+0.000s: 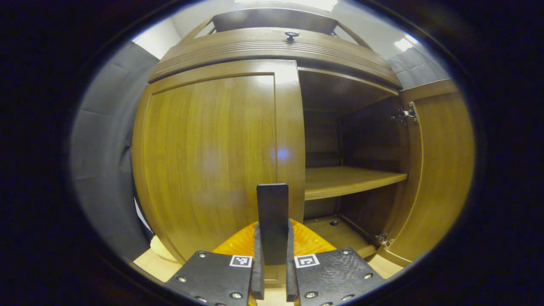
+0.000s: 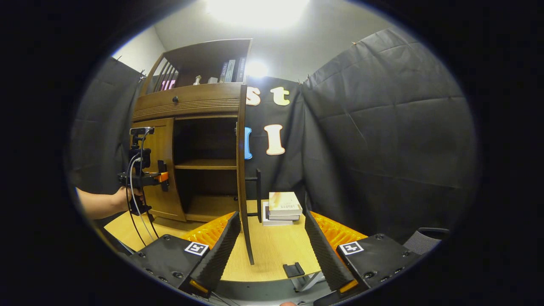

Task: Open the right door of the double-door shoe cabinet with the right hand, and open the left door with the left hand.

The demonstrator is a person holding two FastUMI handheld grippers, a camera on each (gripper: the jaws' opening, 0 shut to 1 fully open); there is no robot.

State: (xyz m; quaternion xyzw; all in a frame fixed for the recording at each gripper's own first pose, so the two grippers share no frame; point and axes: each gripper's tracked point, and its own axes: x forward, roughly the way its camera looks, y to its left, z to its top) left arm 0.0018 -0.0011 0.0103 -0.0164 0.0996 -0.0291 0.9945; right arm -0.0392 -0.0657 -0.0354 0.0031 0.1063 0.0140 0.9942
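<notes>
The left gripper view looks from close up, straight at the front of the shoe cabinet, its lens low and tilted slightly upward so the closed left door and the open compartment with its shelf spread across the picture; the left gripper sits at the bottom edge. The right gripper view looks from farther back and off to the cabinet's right side, facing the same cabinet at an angle, with the opened right door seen edge-on near the right gripper. Both views share the cabinet front, its shelf and open interior. The right gripper view also takes in the left gripper and the hand holding it, near the left door.
</notes>
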